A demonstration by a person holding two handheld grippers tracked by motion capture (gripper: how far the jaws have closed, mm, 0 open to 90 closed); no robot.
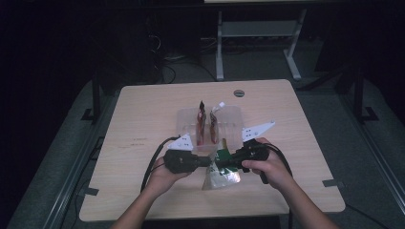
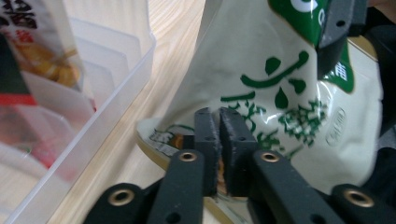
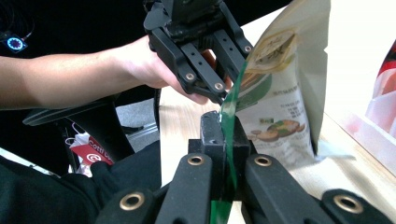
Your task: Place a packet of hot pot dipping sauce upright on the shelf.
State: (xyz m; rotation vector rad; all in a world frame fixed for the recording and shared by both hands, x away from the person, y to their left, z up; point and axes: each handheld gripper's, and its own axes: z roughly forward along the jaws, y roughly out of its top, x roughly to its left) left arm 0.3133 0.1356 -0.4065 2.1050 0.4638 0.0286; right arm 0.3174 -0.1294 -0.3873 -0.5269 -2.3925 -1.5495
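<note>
High view: pouch (image 1: 220, 175) near table (image 1: 143, 119) edge.

The high view is dim: the table (image 1: 143, 119) is softly lit from above, while the room beyond, from nine to three o'clock, falls into near-black. The gripper views are brighter. The clear container (image 2: 93, 93) at nine o'clock and nearby packaging look blurred, with washed-out glare at one o'clock.
</note>
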